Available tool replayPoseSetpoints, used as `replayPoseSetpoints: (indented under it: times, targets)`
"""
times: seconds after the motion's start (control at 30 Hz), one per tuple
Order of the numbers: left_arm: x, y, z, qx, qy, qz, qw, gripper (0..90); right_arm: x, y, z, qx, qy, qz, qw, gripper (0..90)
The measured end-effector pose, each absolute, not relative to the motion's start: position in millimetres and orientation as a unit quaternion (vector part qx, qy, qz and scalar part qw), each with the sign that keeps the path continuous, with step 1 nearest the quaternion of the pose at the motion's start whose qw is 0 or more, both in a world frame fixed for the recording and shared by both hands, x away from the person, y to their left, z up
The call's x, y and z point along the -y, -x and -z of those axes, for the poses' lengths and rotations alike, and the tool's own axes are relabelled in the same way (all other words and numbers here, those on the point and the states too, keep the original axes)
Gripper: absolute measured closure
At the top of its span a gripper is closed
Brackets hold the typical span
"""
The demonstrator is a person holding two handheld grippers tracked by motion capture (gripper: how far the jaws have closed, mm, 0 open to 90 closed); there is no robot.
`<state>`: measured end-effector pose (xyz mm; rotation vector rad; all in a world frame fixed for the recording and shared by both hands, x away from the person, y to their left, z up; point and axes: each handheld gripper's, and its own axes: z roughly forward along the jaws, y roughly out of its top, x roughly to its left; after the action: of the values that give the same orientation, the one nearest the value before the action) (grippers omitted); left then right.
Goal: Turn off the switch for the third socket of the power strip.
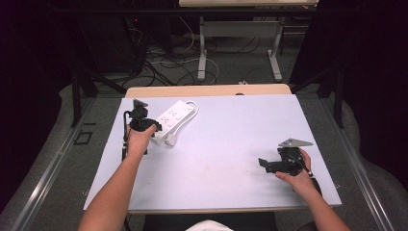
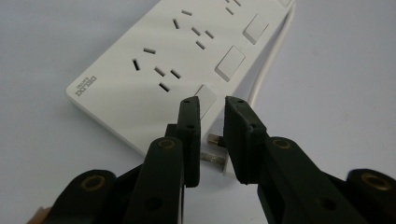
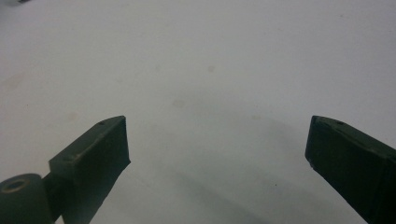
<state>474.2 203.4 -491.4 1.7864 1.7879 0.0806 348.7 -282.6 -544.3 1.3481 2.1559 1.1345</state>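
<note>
A white power strip [image 1: 177, 114] [image 2: 159, 60] lies at the far left of the table, its sockets and switches facing up. Its white plug [image 1: 169, 139] lies on the table beside the strip's near end, and the plug's metal prongs [image 2: 213, 149] show in the left gripper view. My left gripper [image 1: 155, 131] [image 2: 212, 105] hovers right over the plug with its jaws a narrow gap apart; the prongs sit in that gap and the pads do not press on them. My right gripper [image 1: 263, 164] [image 3: 217, 122] rests at the near right, jaws wide open over bare table.
The pale lavender table top [image 1: 226, 139] has a wooden far edge [image 1: 207, 90]. The strip's white cord [image 1: 193, 107] loops at its far end. Beyond the table are floor cables and another table's legs [image 1: 202, 57]. Dark curtains flank both sides.
</note>
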Motion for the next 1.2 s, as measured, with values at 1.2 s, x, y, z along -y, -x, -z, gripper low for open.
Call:
replayPoseSetpoints:
  times: [1.2]
  targets:
    - [-194,-436,472,-0.616,-0.715,-0.011,0.329,56.2,282,-347,543,-0.761,-0.479,-0.402,0.176,5.6]
